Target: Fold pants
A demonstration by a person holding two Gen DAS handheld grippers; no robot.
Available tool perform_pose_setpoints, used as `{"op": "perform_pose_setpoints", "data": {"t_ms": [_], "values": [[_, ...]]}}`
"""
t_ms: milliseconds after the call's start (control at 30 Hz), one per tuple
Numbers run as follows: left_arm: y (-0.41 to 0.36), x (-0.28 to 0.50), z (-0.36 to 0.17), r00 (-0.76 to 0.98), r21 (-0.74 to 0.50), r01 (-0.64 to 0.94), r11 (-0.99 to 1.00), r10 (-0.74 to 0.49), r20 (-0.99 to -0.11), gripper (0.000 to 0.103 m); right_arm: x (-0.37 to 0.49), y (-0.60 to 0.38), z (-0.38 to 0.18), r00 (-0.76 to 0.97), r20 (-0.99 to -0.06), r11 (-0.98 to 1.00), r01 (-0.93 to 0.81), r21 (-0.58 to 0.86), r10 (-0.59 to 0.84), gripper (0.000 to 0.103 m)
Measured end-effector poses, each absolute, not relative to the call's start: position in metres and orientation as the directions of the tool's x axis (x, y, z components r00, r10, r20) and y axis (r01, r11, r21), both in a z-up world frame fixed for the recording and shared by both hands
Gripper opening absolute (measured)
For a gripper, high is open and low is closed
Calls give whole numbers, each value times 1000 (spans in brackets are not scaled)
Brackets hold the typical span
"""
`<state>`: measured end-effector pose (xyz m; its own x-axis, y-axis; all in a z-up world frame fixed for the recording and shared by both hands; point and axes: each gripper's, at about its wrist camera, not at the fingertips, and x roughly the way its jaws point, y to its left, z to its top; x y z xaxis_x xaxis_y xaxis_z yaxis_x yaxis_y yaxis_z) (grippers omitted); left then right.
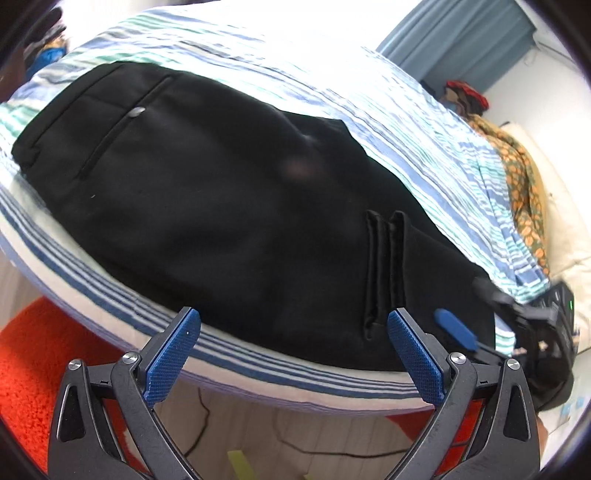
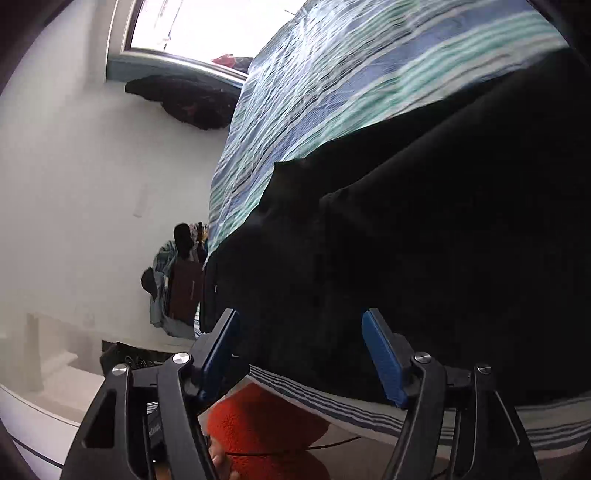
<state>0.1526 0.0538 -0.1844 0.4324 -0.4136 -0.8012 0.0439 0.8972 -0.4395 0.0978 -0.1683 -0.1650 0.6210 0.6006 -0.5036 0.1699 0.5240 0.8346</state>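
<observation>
Striped bedcover (image 1: 424, 122) in blue, green and white, spread across the bed and filling the left wrist view from nine o'clock round to three. Black pants (image 1: 221, 206) laid flat on it, already doubled over, with the waistband at ten o'clock and two stacked leg hems at five o'clock near the bed's front edge. Back pocket with a small grey button (image 1: 137, 111) up at ten o'clock. Orange rug (image 1: 33, 376) on the floor at eight o'clock, under the bed edge. Patterned orange cloth (image 1: 524, 192) bunched at three o'clock (beside a pale cushion). Left gripper (image 1: 293, 332) at six o'clock, blue pads spread wide, nothing between them, tips just short of the pants' near edge. Right gripper (image 2: 299, 332) at six o'clock of its own view, pads likewise parted and empty, close against the dark fabric (image 2: 424, 258) filling three o'clock. Window (image 2: 207, 26) at twelve o'clock there, dark clothes heaped on the sill. Thin black cable (image 1: 295, 448) on the wooden floor at six o'clock.
</observation>
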Motion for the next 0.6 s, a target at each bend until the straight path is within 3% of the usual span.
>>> {"op": "perform_pose_setpoints", "data": {"t_ms": [67, 133, 200, 267, 300, 367, 467, 600], "values": [[49, 149, -182, 441, -470, 49, 881, -441, -781, 100, 79, -192, -151, 652, -489, 554, 125, 823, 580, 75], [33, 147, -175, 448, -491, 119, 863, -488, -749, 99, 56, -207, -131, 658, -565, 700, 79, 709, 498, 78], [8, 144, -166, 454, -464, 231, 855, -516, -726, 86, 32, -215, -119, 655, -653, 835, 59, 546, 381, 79], [-26, 143, -162, 436, -410, 347, 843, -532, -725, 65, 3, -217, -120, 649, -713, 921, 50, 386, 264, 79], [-37, 146, -163, 423, -383, 382, 841, -527, -737, 60, -10, -217, -124, 648, -727, 941, 49, 336, 226, 79], [-62, 153, -169, 409, -314, 420, 851, -487, -772, 41, -33, -218, -138, 635, -746, 950, 62, 307, 200, 79], [-79, 161, -186, 390, -276, 403, 873, -437, -811, 37, -40, -226, -149, 615, -757, 936, 85, 343, 222, 79], [-84, 156, -197, 390, -245, 404, 881, -408, -826, 36, -42, -227, -141, 655, -741, 961, 82, 266, 149, 79]]}}
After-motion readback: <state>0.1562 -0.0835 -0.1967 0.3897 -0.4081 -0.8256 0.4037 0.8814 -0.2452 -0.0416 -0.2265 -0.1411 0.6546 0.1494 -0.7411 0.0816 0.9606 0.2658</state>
